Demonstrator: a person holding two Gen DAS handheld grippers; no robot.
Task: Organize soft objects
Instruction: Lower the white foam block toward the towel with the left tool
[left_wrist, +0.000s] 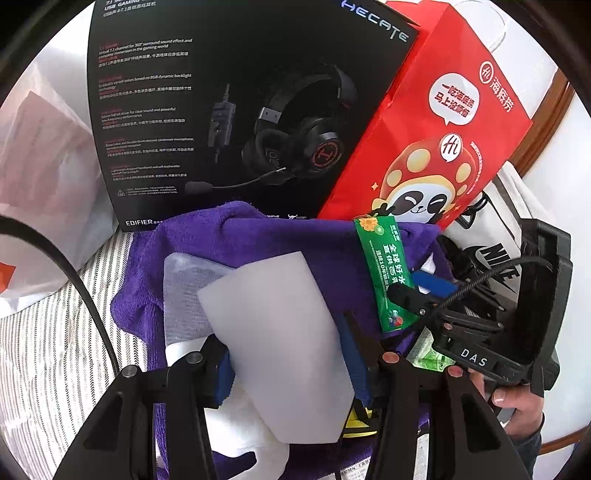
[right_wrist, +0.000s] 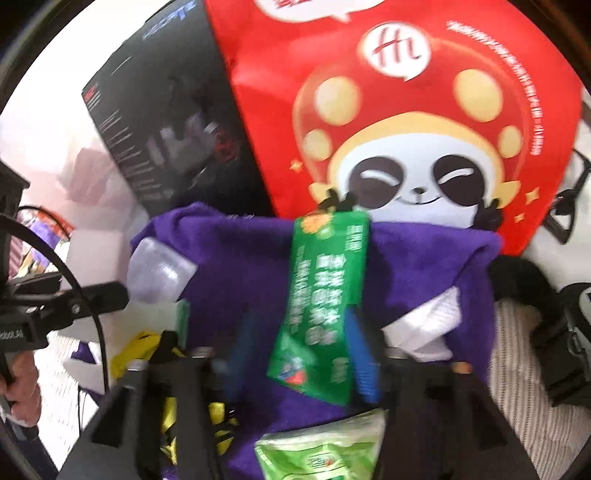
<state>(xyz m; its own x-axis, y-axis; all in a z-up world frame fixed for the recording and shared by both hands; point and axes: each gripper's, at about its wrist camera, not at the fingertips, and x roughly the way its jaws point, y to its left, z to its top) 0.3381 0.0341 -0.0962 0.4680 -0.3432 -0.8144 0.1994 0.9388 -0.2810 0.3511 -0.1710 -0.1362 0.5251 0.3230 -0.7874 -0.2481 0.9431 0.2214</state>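
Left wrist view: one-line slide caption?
Left gripper holds a white foam block over a purple towel, with the right gripper alongside.

Striped bedding (left_wrist: 44, 350) (under purple towel (left_wrist: 258, 236))

Left gripper (left_wrist: 288, 365) jaws clamped; right gripper (right_wrist: 295, 365) jaws parted, both angled downward.
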